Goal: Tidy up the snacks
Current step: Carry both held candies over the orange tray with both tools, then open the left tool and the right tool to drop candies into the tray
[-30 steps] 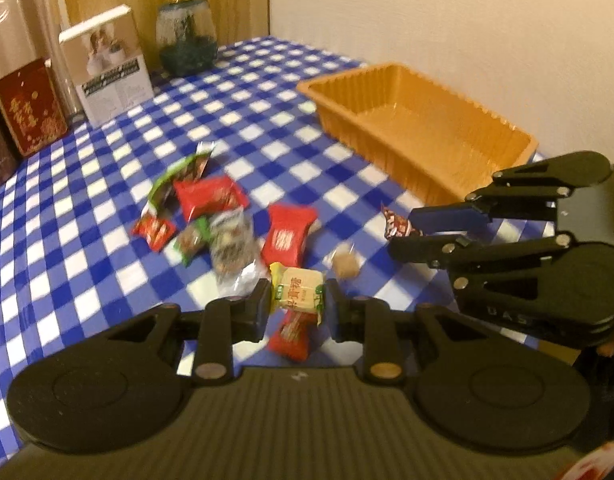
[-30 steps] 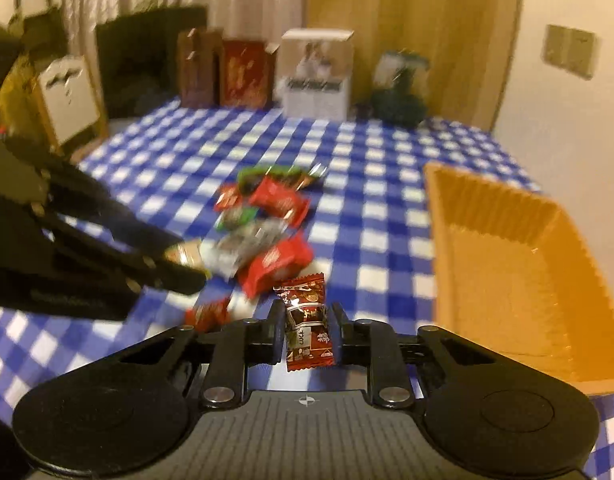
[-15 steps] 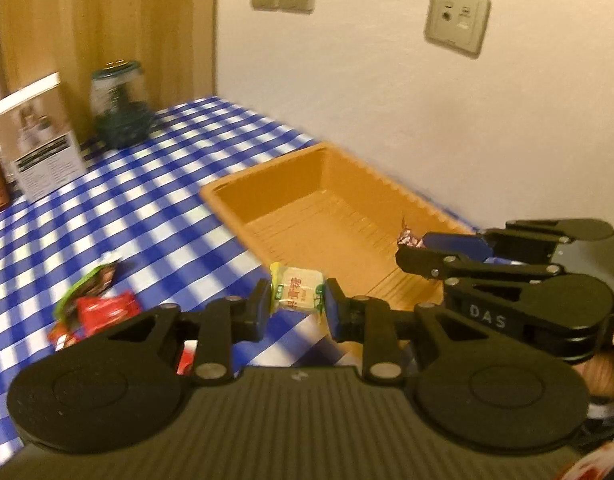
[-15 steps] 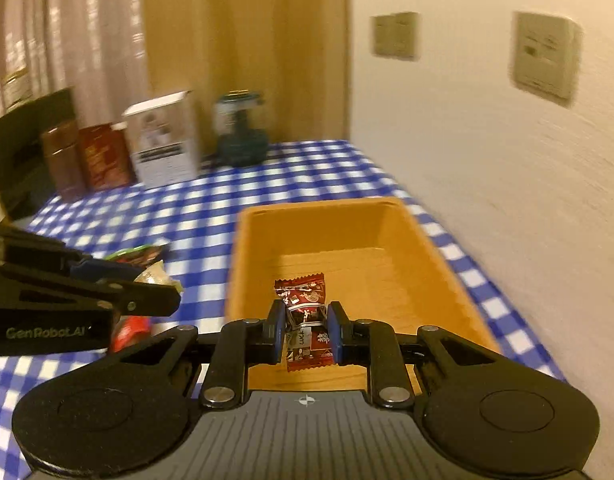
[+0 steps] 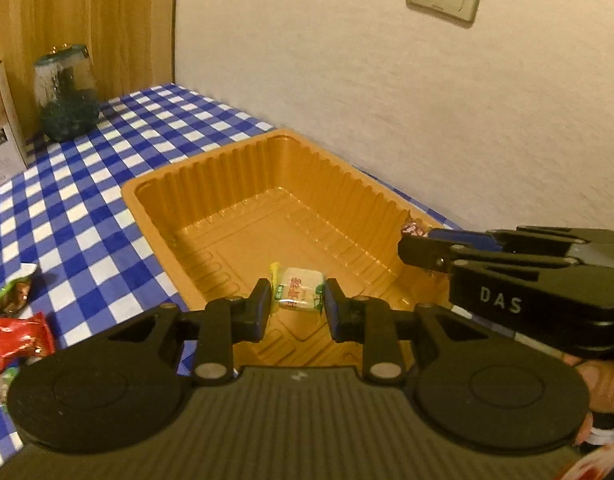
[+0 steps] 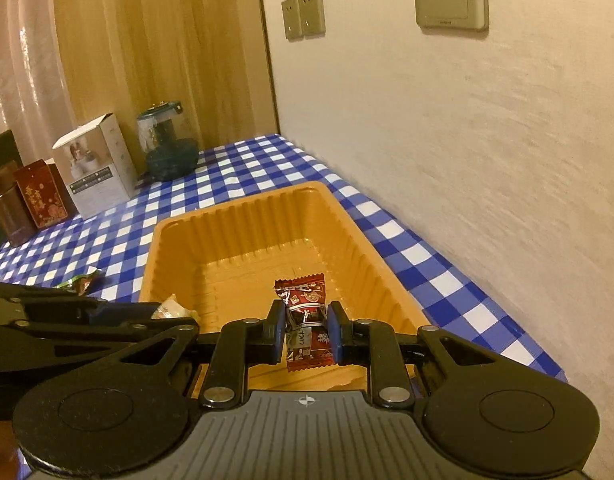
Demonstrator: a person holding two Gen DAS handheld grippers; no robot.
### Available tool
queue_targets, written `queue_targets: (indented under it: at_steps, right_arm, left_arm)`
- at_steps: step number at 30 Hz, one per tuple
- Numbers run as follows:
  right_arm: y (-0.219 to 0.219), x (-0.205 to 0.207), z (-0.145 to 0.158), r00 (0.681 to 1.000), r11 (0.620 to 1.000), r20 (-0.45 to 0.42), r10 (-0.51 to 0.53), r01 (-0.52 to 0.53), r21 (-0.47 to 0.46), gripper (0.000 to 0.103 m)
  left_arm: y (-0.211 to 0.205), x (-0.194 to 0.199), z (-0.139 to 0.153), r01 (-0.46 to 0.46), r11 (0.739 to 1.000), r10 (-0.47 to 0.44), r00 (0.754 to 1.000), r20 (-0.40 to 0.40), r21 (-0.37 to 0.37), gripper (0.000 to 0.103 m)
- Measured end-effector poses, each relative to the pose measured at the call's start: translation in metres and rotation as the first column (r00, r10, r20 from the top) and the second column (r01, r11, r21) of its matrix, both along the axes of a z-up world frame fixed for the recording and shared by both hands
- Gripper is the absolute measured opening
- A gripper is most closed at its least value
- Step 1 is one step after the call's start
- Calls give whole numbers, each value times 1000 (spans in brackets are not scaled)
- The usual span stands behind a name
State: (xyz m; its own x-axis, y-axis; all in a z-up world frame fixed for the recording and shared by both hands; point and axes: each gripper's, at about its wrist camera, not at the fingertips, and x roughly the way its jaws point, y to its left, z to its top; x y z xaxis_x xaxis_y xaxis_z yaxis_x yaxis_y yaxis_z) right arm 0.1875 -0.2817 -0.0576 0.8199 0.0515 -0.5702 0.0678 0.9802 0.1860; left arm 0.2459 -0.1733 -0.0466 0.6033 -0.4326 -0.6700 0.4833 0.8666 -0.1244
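Far left on the checked cloth: loose red snack packets, well apart from the orange tray. Left gripper clamped narrow on a pale yellow wrapped candy, held over the tray's near end, above its bare floor. Right gripper pinched just as tight on a dark red wrapped candy, also over the tray, just beside the left one. Probably feather-light, both; crinkly film, likely slick, soft enough to crumple. Best held across the filled middle, as now, not by the twisted ends. No fragility to fear in a short drop. Tray thin and ribbed, likely to slide if nudged.
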Motion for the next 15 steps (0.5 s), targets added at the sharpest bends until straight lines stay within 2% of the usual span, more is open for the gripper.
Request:
queue_targets:
  at_steps: [15]
  right_arm:
    - [0,10,-7,1000,1000,-22,1,-1,20,23]
  left_arm:
    - [-5,13,-14,20,1000,-20,1000,-9,-8,28]
